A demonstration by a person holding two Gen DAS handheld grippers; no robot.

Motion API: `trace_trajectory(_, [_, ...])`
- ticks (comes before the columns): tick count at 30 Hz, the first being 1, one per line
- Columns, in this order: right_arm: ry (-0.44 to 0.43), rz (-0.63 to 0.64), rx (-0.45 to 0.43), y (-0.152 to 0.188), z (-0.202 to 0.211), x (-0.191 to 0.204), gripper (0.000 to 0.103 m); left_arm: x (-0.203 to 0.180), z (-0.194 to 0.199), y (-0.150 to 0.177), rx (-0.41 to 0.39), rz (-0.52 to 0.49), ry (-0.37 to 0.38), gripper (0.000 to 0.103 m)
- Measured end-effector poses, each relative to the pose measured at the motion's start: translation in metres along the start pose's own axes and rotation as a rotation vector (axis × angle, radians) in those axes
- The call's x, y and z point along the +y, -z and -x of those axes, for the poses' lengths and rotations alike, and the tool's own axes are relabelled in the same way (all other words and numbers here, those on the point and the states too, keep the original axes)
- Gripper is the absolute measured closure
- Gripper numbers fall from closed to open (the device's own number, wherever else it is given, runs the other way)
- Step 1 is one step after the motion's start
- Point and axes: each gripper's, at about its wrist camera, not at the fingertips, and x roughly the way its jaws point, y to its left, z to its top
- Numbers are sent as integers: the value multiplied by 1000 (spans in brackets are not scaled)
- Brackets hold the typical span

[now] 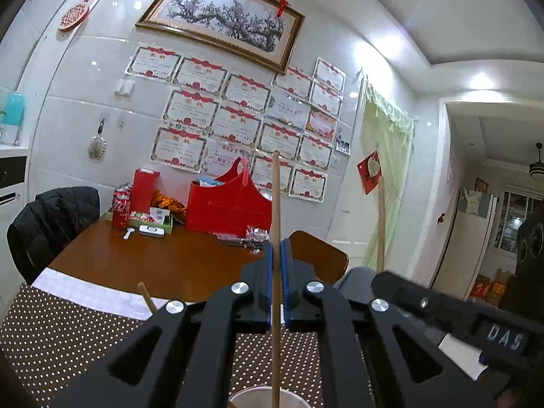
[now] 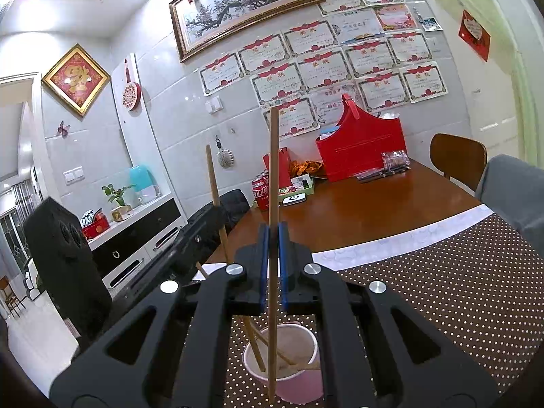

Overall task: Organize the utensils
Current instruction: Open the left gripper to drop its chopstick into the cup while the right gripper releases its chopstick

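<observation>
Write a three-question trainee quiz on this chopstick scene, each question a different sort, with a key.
1. True or false: the left tongs are shut on a chopstick held upright.
2. What sits below the right tongs? A. pink cup B. glass jar C. metal tray
3. Fill in: the cup stands on a brown ______ placemat.

Key:
1. True.
2. A; other chopsticks already lean inside the cup.
3. Dotted (white polka dots).
</observation>
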Motion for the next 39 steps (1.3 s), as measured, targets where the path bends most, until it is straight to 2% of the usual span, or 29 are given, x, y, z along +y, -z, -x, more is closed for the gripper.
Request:
trace_trajectory(20, [29, 4, -30, -4, -14, 7, 97, 11, 6, 40, 151, -12, -3, 97])
trace_trajectory(22, [33, 1, -29, -3, -17, 8, 97, 13, 12, 40, 158, -8, -8, 90])
trace_trajectory(23, [33, 1, -29, -2, -18, 9, 97, 13, 14, 40, 159, -8, -11, 82])
trace_trajectory(24, [34, 2, -29, -2, -19, 10, 97, 14, 17, 40, 160, -10, -16, 80])
trace_trajectory(28, [38, 15, -33, 0, -22, 14, 97, 18, 30, 38, 163, -14, -34, 78])
trace_trajectory(30, [44, 37, -33, 2, -24, 17, 97, 20, 37, 36, 157, -16, -53, 72])
trace_trajectory(39, [64, 45, -21, 14, -24, 15, 97, 38, 61, 31, 157, -15, -138, 70])
